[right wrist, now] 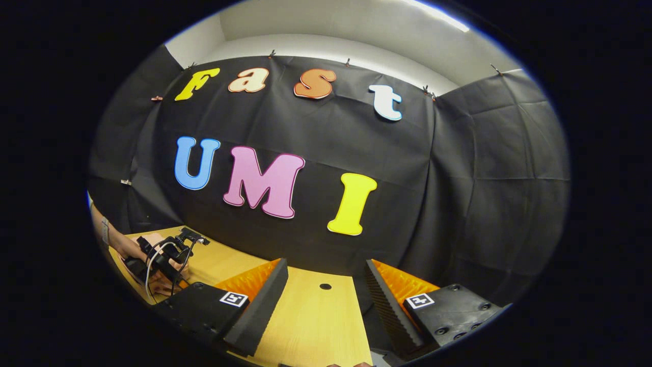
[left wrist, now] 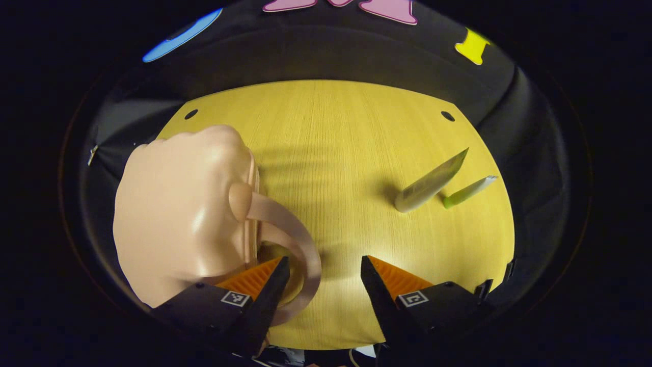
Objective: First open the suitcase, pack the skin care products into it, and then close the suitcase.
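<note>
Right now, in the left gripper view, the left gripper (left wrist: 325, 278) is hovering low over a yellow wood-grain table (left wrist: 346, 132) w/ its jaws spread wide, nothing pinched between them. One finger is sitting inside the loop of a pale pink, flat plastic carry handle (left wrist: 298, 239); the other finger is standing apart over bare tabletop. That handle is arching off a glossy, rounded, peach-pink hard-shell suitcase (left wrist: 178, 214), which is resting on the table's near-left part, just beside the gripper and looking closed, tho its seam or latch isn't clear enough to judge.

Farther out, toward the table's right, two skin care items are lying flat, side by side but not touching: a silvery-green squeeze tube (left wrist: 430, 182) and a slimmer lime-green tube (left wrist: 468, 192), both well apart from the suitcase.

In the right gripper view, the right gripper (right wrist: 326, 285) is pointing at the booth wall above the table's far edge, jaws also spread and empty. Off to its left, a person's hand (right wrist: 130, 250) is holding the other gripper near the suitcase.

Judging by this, the step in hand is opening the suitcase, so the task is barely begun. To do it well: find the lid edge or latch instead of pulling the handle, which would likely drag the whole light shell; steady the body w/ the right gripper, then lift the lid slowly so the case isn't sliding toward the tubes.
</note>
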Motion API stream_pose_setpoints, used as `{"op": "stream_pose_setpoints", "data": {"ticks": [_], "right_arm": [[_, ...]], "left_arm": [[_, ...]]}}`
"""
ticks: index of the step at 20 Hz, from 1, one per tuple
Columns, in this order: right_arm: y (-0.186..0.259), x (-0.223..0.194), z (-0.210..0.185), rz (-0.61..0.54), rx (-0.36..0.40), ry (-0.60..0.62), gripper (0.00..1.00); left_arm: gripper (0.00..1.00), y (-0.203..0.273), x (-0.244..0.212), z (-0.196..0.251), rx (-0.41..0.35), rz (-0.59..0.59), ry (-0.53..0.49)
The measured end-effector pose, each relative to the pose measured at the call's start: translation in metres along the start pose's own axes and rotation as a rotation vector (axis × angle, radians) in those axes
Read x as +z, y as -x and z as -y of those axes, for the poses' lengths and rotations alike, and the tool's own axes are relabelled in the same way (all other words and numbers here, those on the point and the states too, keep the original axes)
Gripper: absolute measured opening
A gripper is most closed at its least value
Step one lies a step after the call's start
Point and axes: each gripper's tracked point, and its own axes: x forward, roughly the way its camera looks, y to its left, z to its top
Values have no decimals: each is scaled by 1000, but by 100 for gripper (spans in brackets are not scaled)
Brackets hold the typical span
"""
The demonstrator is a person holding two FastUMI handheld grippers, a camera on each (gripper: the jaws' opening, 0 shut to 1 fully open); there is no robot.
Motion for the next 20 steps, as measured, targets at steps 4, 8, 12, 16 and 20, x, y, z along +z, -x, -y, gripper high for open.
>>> {"op": "stream_pose_setpoints", "data": {"ticks": [4,8,12,16,20], "right_arm": [[-9,-29,22,-40,20,-13,96],[-15,-30,33,-39,8,-23,96],[-34,-21,15,-10,8,-14,96],[-59,3,-30,24,34,-26,96],[-77,24,-82,38,82,-61,96]], "left_arm": [[44,-27,-7,-8,31,-47,6],[14,19,16,-4,-26,-11,9],[12,105,54,-33,-71,112,-36],[12,173,84,-113,-52,236,29],[12,198,90,-219,51,326,60]]}}
